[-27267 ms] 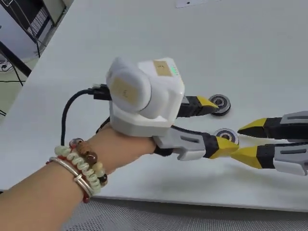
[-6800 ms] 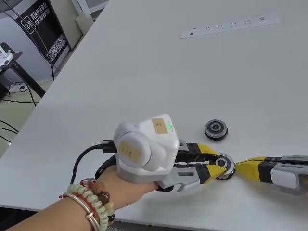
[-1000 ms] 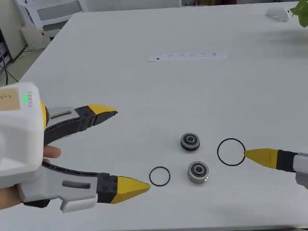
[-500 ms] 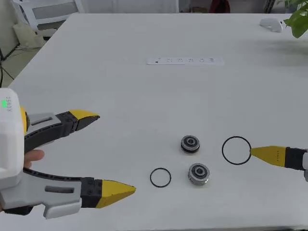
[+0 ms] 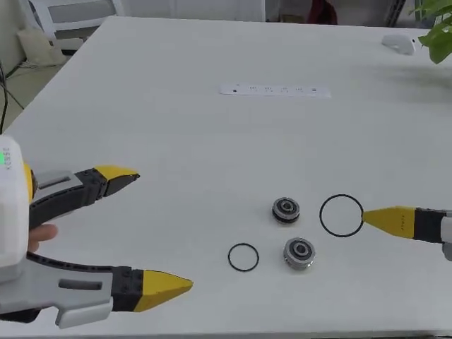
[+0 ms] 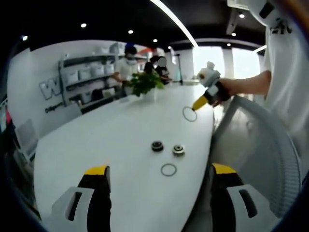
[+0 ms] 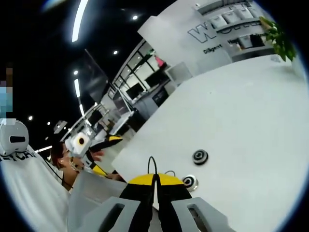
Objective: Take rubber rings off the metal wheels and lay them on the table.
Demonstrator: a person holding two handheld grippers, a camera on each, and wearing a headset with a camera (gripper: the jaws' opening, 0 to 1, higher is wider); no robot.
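While the right claw (image 5: 367, 219) is pinching the big rubber ring (image 5: 342, 195) by its 3 o'clock edge, the hoop is reaching toward 9 o'clock, seemingly hovering over the counter (image 5: 212, 127). Beyond it the far wheel (image 5: 286, 210) is sitting at 9 o'clock and the near wheel (image 5: 299, 252) at 8, with the small ring (image 5: 229, 257) lying flat past them. The left claw (image 5: 161, 229) is gaping empty, well apart.

Toward the top centre of your head view, a white power strip (image 5: 274, 90) lies flat, sockets up. Green plant leaves (image 5: 436, 28) poke in at your upper right corner, with a small pale object (image 5: 399, 43) just left of them. What looks like a white chair (image 5: 70, 14) sits at the upper left.
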